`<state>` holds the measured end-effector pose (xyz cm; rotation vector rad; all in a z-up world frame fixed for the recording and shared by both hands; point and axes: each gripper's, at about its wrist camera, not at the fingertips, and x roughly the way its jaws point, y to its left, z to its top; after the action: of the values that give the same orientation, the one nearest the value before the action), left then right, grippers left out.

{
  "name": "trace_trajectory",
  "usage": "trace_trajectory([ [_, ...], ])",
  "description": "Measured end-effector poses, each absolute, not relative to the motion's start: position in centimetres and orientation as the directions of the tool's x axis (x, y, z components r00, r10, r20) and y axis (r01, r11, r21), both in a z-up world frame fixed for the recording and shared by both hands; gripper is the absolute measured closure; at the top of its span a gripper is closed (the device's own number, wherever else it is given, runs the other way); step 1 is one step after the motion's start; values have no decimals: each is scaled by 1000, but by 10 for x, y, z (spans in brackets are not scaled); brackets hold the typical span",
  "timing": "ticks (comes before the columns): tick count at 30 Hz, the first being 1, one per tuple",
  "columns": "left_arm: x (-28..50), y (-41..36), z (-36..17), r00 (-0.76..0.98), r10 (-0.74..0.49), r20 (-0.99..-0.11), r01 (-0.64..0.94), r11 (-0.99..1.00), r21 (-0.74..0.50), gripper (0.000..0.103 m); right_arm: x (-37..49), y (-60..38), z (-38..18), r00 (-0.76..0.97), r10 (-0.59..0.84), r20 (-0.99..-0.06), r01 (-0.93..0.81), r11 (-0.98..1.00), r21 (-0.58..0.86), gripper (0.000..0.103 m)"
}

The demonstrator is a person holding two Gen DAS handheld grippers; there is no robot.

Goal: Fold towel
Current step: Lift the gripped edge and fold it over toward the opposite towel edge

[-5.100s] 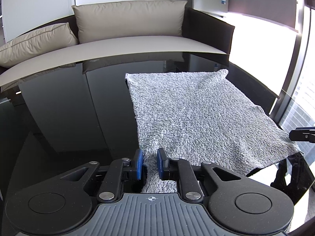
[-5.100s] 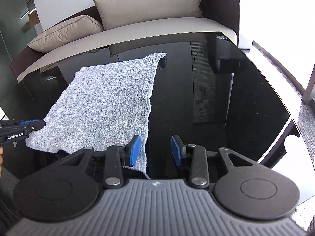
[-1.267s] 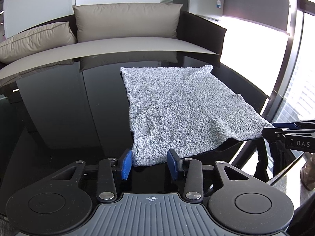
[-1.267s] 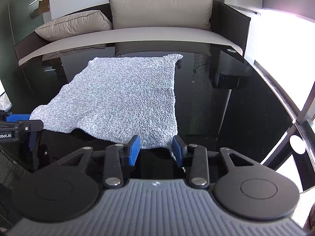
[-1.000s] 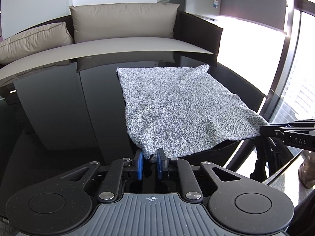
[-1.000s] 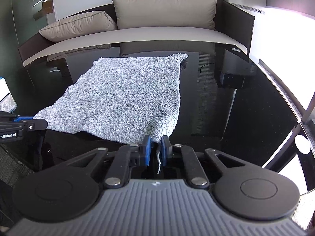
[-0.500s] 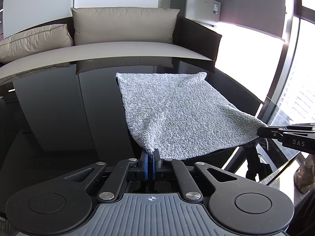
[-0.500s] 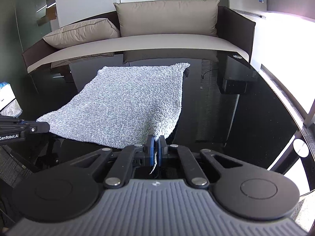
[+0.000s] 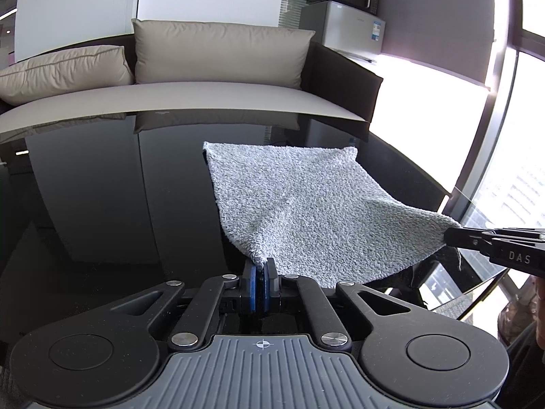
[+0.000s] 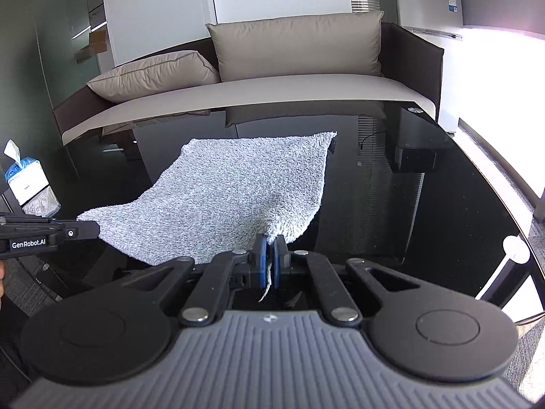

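A grey fluffy towel [image 9: 299, 201] lies on a glossy black table [image 9: 102, 197]; its far edge rests on the table and its near edge is lifted. My left gripper [image 9: 261, 266] is shut on the towel's near left corner. My right gripper [image 10: 269, 242] is shut on the near right corner of the towel [image 10: 238, 191]. The right gripper also shows at the right of the left wrist view [image 9: 453, 238], and the left gripper at the left of the right wrist view [image 10: 92, 233]. The towel sags between the two held corners.
A beige sofa with cushions [image 9: 218, 54] stands behind the table. A tissue box [image 10: 27, 180] sits off the table's left side. A small fridge with a microwave [image 9: 344, 24] stands at the back right. Bright windows are to the right.
Both grippers closed on the towel's near corners about a second ago and have since lifted them off the table, pulling the near edge up and taut.
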<state>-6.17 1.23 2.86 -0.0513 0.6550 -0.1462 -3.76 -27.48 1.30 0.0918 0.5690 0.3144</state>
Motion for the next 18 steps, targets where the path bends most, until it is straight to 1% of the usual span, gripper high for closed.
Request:
trace_trajectory([
  [7,-55,14,33,799,-144,-584,109,989,-95,99,-33,-277,18,808,319,-496,-268,948,173,99],
  [18,-18,13,38,825,-119,-552,95,993,-72,99,5,-276,24,835,318,-449,-269,948,170,99],
])
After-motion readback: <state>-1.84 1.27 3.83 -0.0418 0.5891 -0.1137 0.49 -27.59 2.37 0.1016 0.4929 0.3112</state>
